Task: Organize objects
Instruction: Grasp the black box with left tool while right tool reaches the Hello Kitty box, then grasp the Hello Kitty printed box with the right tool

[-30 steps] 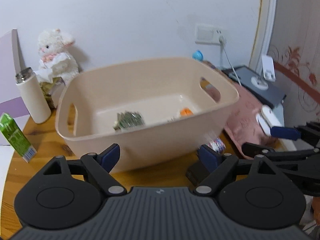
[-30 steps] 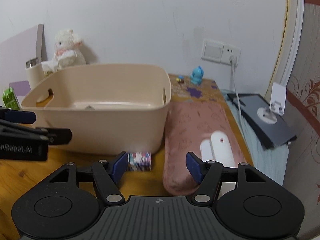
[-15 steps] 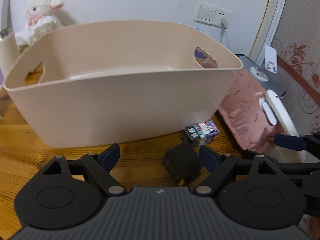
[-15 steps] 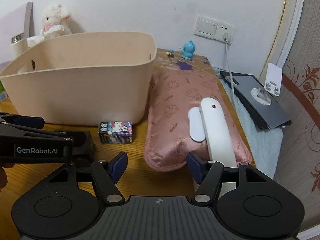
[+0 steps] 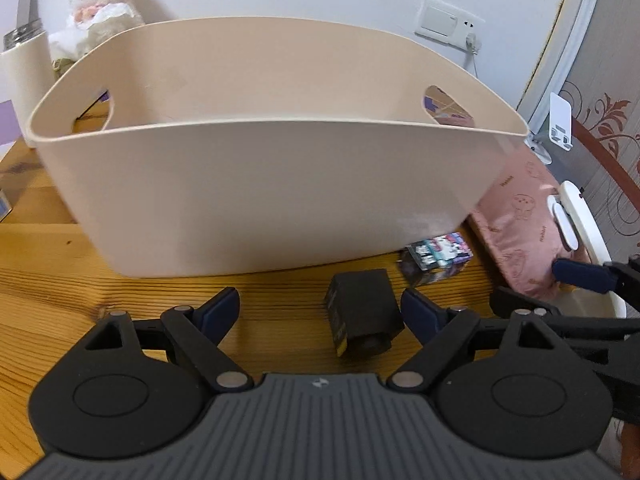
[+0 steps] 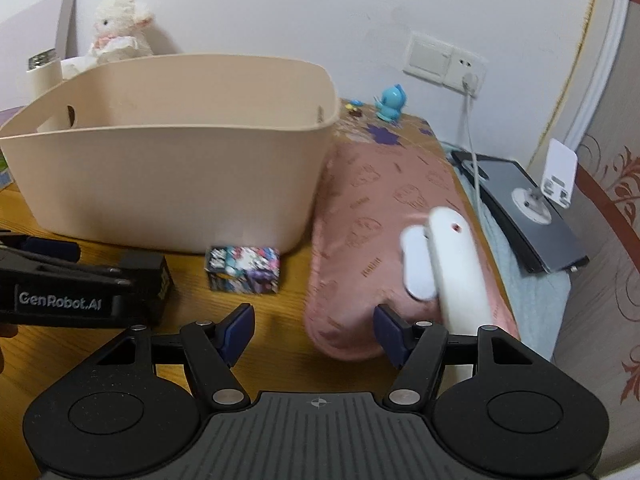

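My left gripper (image 5: pixel 320 312) open, black box (image 5: pixel 362 314) between fingers on table | right gripper (image 6: pixel 314 330) open, empty | risk: off-centre closure skids box toward bin (image 5: pixel 260 200).

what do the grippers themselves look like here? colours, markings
Both match: left gripper and right gripper have a ribbed grey body, black linkage arms with silver pivot pins, round black discs at each side and dark blue finger pads. White "GenRobot.AI" lettering runs along the left one's side. No cables or sleeves show.
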The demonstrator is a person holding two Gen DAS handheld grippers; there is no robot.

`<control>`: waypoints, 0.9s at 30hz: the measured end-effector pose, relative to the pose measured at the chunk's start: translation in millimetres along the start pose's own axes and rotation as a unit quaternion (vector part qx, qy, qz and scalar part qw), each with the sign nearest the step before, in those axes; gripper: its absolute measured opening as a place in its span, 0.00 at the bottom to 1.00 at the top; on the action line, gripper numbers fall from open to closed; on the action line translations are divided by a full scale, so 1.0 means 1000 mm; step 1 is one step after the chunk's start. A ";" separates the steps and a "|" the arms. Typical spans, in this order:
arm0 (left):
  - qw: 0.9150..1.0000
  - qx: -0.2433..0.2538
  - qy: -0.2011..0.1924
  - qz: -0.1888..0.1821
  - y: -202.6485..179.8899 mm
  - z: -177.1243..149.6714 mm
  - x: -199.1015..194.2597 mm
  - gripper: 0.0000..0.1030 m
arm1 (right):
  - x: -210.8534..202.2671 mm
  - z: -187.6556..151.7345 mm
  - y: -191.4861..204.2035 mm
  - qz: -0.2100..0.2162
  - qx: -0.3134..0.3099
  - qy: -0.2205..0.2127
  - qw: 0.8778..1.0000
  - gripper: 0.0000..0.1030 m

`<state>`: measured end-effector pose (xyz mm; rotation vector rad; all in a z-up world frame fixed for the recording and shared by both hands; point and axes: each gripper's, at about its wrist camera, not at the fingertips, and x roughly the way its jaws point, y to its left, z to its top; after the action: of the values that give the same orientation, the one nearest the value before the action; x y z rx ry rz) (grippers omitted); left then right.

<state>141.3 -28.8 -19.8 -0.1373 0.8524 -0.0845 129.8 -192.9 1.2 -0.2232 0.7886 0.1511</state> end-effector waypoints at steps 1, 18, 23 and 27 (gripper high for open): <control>1.000 -0.004 0.007 0.000 0.005 0.000 0.000 0.86 | 0.001 0.001 0.004 0.004 -0.005 -0.003 1.000 0.69; 0.999 -0.011 0.020 0.027 0.045 0.007 0.008 0.75 | 0.053 0.013 0.039 0.035 0.000 0.004 0.999 0.68; 0.998 0.012 0.016 0.051 0.043 0.006 0.007 0.43 | 0.064 0.014 0.029 0.051 0.036 -0.008 0.998 0.66; 0.998 0.023 0.019 0.058 0.041 0.007 0.006 0.33 | 0.062 0.013 0.034 0.075 0.037 -0.013 0.996 0.45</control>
<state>151.1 11.3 -25.9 -0.0434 0.8940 0.0024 174.2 -153.8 -39.2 -0.0921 0.7830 0.2668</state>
